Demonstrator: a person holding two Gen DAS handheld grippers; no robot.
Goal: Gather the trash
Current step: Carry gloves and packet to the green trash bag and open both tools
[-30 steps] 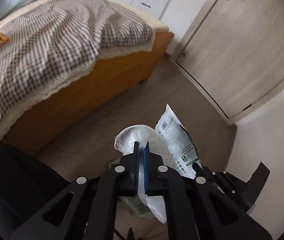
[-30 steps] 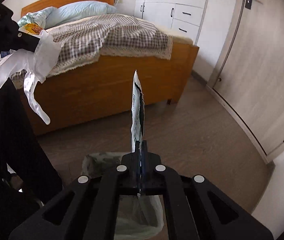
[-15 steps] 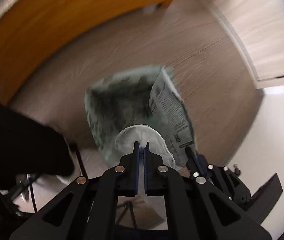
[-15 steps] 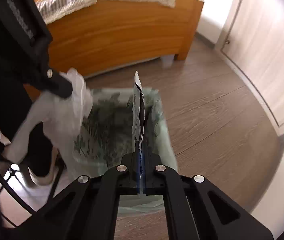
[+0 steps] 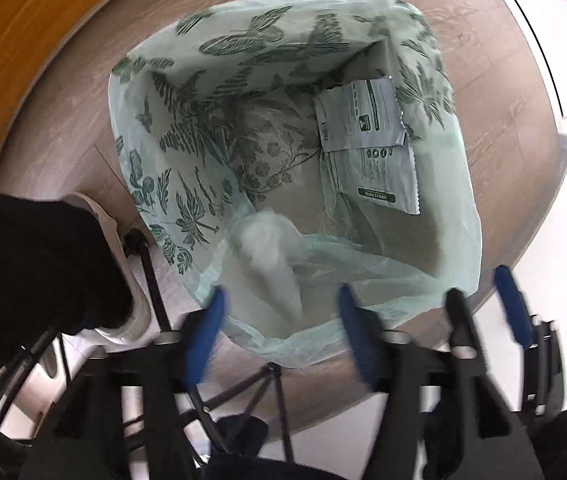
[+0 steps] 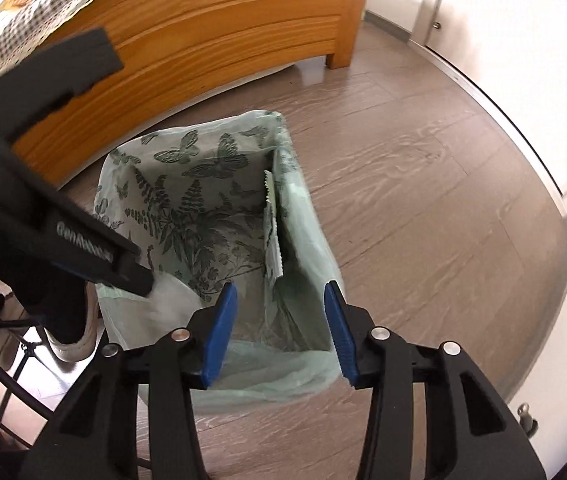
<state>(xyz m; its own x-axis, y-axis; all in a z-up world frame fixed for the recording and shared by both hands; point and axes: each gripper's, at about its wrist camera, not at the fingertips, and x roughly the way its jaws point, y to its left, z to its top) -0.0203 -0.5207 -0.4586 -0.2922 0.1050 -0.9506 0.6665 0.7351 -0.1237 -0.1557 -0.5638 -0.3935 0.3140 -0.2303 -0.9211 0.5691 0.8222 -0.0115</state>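
A pale green trash bag (image 5: 463,200) printed with ferns and butterflies stands open on the floor; it also shows in the right wrist view (image 6: 307,208). A grey printed wrapper (image 5: 367,144) lies inside against the right wall, seen edge-on in the right wrist view (image 6: 272,232). A white crumpled plastic piece (image 5: 271,256) is inside near the front, blurred. My left gripper (image 5: 279,328) is open above the bag's near edge. My right gripper (image 6: 279,332) is open and empty over the bag; its blue pads (image 5: 511,304) show at the right of the left wrist view.
A wooden bed frame (image 6: 203,36) with a checked blanket stands behind the bag. Wood-look floor (image 6: 423,216) runs to a door and white wall at the right. A black-trousered leg and pale shoe (image 5: 119,256) stand left of the bag, by thin black metal legs (image 5: 151,272).
Both grippers have opened over the bag. The wrapper has dropped from the right gripper and the white plastic from the left gripper into the bag. Both views tilted further down.
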